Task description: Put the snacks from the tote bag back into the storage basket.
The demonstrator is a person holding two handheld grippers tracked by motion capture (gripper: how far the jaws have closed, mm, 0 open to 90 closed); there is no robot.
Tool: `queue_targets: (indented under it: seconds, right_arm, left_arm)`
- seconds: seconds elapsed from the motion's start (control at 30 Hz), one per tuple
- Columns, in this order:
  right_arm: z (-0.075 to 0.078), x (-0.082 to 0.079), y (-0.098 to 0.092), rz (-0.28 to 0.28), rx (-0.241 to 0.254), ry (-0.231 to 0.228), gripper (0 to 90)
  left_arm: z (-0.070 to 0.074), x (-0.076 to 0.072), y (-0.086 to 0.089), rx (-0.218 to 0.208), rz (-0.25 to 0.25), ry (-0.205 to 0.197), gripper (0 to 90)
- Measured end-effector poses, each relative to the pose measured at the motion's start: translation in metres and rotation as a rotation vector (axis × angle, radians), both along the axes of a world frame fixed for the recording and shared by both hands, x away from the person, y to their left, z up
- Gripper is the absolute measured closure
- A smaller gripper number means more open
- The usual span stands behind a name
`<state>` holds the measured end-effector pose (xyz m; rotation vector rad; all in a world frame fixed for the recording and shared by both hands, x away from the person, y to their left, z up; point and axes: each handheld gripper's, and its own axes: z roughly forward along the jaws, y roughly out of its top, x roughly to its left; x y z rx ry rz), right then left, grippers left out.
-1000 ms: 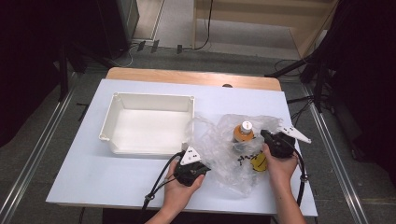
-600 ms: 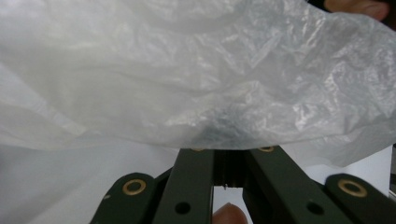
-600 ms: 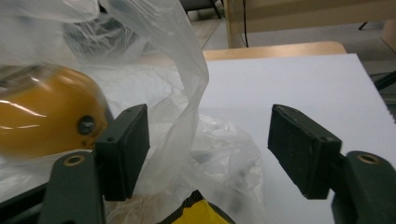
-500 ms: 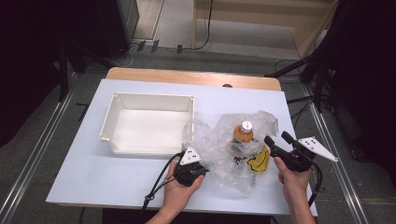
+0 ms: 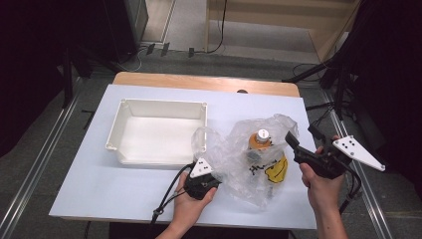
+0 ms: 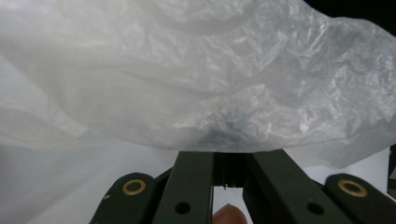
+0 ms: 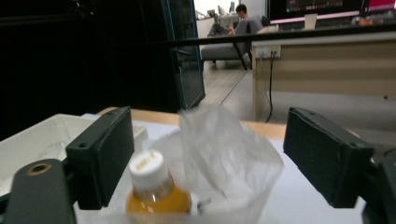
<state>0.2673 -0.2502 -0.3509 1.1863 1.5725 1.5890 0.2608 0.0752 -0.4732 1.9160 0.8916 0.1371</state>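
Note:
A crumpled clear plastic bag [image 5: 234, 149] lies on the white table [image 5: 149, 199]. Inside it stand an orange bottle [image 5: 261, 142] with a white cap and a yellow item [image 5: 276, 170]. My left gripper [image 5: 214, 175] rests at the bag's near left edge. In the left gripper view its jaws [image 6: 229, 156] are shut on the bag's film [image 6: 210, 84]. My right gripper [image 5: 302, 135] is raised off the table to the right of the bag. Its jaws have just been opening and stand wide with the pads touching nothing. The right gripper view [image 7: 208, 135] looks past them at the bottle [image 7: 154, 186] and bag [image 7: 229, 154].
A white empty tray [image 5: 124, 107] sits left of the bag, its edge also in the right gripper view [image 7: 32, 140]. A wooden strip [image 5: 199, 82] borders the table's far side. Metal rails run along both sides on the floor.
The right gripper left the bag near the bottle, opened its jaws, and rose away to the right. The left gripper stayed in place on the bag.

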Motion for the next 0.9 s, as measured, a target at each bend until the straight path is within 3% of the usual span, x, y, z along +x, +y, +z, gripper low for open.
queue_targets:
  seconds: [0.13,0.2,0.23,0.27,0.3,0.4,0.47,0.5,0.57,0.63,0.67,0.7,0.77,0.9]
  right_arm:
    - [0.012,0.015,0.004,0.013,0.006,0.000,32.3]
    - [0.010,0.024,0.011,0.014,-0.027,0.027,44.7]
    - [0.010,0.024,0.011,0.014,-0.027,0.027,44.7]
    - [0.007,0.028,0.013,0.007,-0.045,0.039,52.8]
    - [-0.008,0.041,0.019,0.007,-0.060,0.113,74.1]
    - [-0.029,0.050,0.019,0.002,-0.034,0.179,86.8]
    - [-0.038,0.054,0.019,-0.006,-0.023,0.203,88.8]
    - [-0.049,0.057,0.018,-0.017,-0.009,0.238,90.0]
    - [-0.073,0.061,0.018,-0.033,-0.008,0.297,90.0]
    - [-0.081,0.061,0.018,-0.034,-0.013,0.318,90.0]
    - [-0.081,0.061,0.018,-0.034,-0.013,0.318,90.0]
    - [-0.091,0.059,0.019,-0.033,-0.006,0.335,90.0]
    - [-0.093,0.058,0.019,-0.032,-0.010,0.341,90.0]
    - [-0.106,0.053,0.023,-0.026,-0.042,0.352,90.0]
  left_arm:
    - [0.000,-0.001,0.000,0.002,0.002,-0.002,90.0]
    - [0.001,-0.001,0.001,-0.001,0.002,-0.001,90.0]
    - [0.001,-0.001,0.001,-0.001,0.002,-0.001,90.0]
    - [0.001,-0.002,0.001,-0.006,0.004,-0.012,90.0]
    - [0.001,-0.002,0.002,-0.007,0.006,-0.014,90.0]
    - [0.005,-0.005,0.008,-0.043,0.014,-0.046,90.0]
    - [0.006,-0.005,0.011,-0.050,0.013,-0.052,85.3]
    - [0.008,-0.006,0.013,-0.056,0.012,-0.056,85.3]
    - [0.013,-0.007,0.019,-0.078,0.018,-0.066,71.7]
    - [0.022,-0.007,0.024,-0.121,0.040,-0.075,63.6]
    - [0.022,-0.007,0.024,-0.121,0.040,-0.075,54.4]
    - [0.030,-0.008,0.027,-0.154,0.059,-0.091,50.7]
    - [0.036,-0.009,0.028,-0.173,0.065,-0.109,48.2]
    - [0.060,-0.010,0.030,-0.189,0.119,-0.173,23.9]
